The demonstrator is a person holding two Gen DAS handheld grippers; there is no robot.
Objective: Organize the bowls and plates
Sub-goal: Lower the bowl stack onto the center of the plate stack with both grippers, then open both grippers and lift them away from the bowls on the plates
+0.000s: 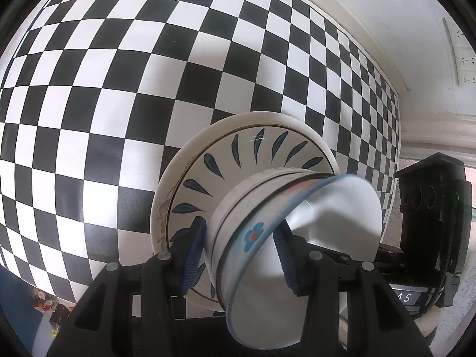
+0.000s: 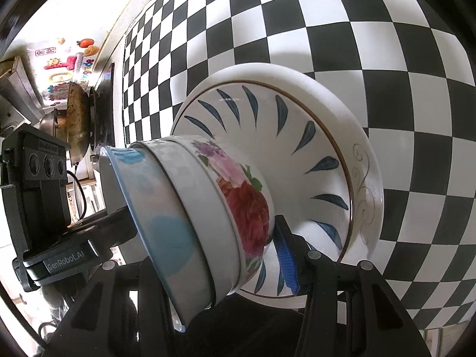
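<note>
A stack of nested bowls (image 1: 261, 232) sits on a leaf-patterned plate (image 1: 238, 160), which rests on a larger white plate (image 1: 178, 175) on the checkered table. My left gripper (image 1: 241, 253) straddles the rim of the bowl stack, one blue pad outside and one inside the top blue-rimmed bowl (image 1: 297, 238). In the right wrist view the bowl stack (image 2: 208, 214) shows a flowered bowl (image 2: 247, 202) at the bottom. My right gripper (image 2: 232, 255) straddles the stack's rim from the other side; its right blue pad (image 2: 285, 255) touches the flowered bowl, the left finger is hidden.
The checkered tablecloth (image 1: 119, 89) covers the table. The other gripper's black body (image 1: 431, 208) sits at the right in the left view and its counterpart (image 2: 38, 178) at the left in the right view. Pans (image 2: 77, 119) hang by the wall.
</note>
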